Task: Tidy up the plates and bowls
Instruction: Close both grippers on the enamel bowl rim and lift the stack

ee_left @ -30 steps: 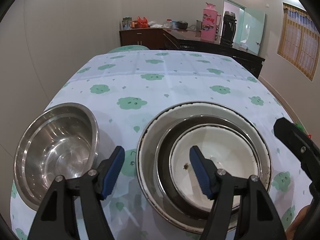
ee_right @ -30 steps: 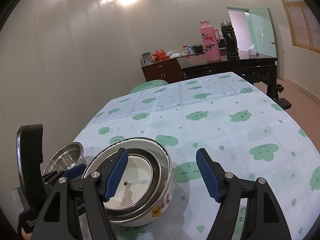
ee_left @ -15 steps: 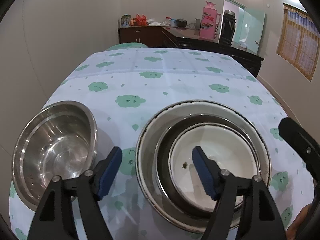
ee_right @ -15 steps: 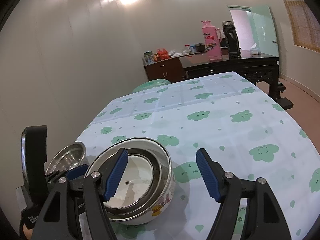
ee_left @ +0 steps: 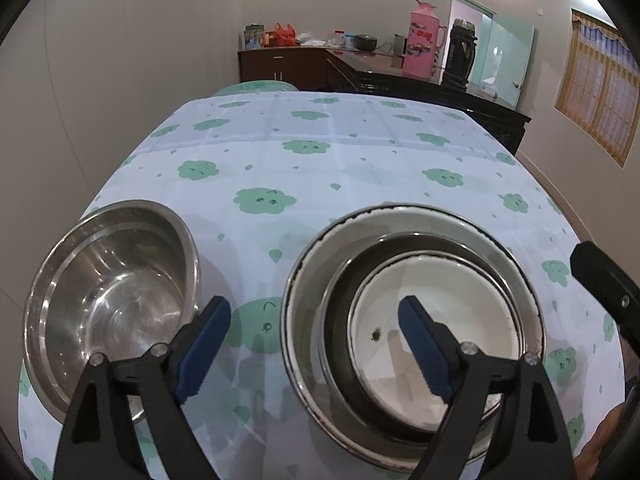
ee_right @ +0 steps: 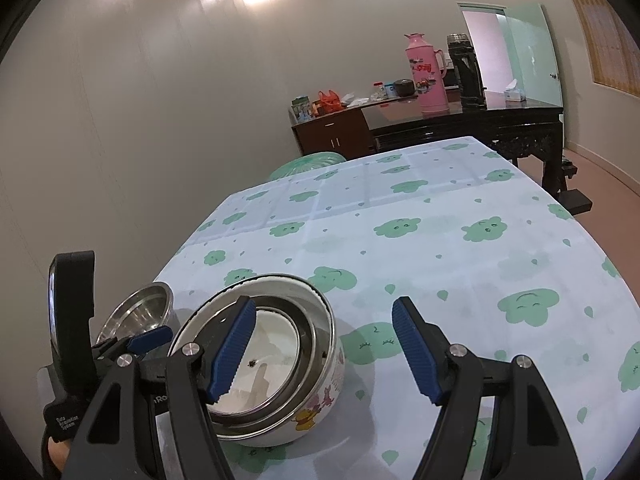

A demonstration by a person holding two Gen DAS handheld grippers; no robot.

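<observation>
Big table (ee_left: 360, 152) takes up most of the room here, covered in a pale cloth with little green cloud faces all over it. Behind it there's a dark sideboard (ee_right: 460, 120) against the far wall with a pink thermos (ee_right: 426, 76) and a black flask (ee_right: 466, 74) standing on top, plus some small clutter I can't really make out from this far.

On the near end of the table sits a stack of bowls (ee_left: 412, 320): a white enamel bowl with cartoon prints on its side, a steel one nested in it, and a white dish at the very bottom with a small dark speck on it. Just to the left of the stack, not touching it, is a single steel bowl (ee_left: 112, 300), empty and tilted a bit toward the stack.

The left gripper (ee_left: 314, 344) hangs over the gap between the two, blue pads spread wide, nothing in it; its right pad is over the stack's inside. The right gripper (ee_right: 322, 350) is wide apart too, empty, its left pad over the stack's rim and the other over bare cloth.
</observation>
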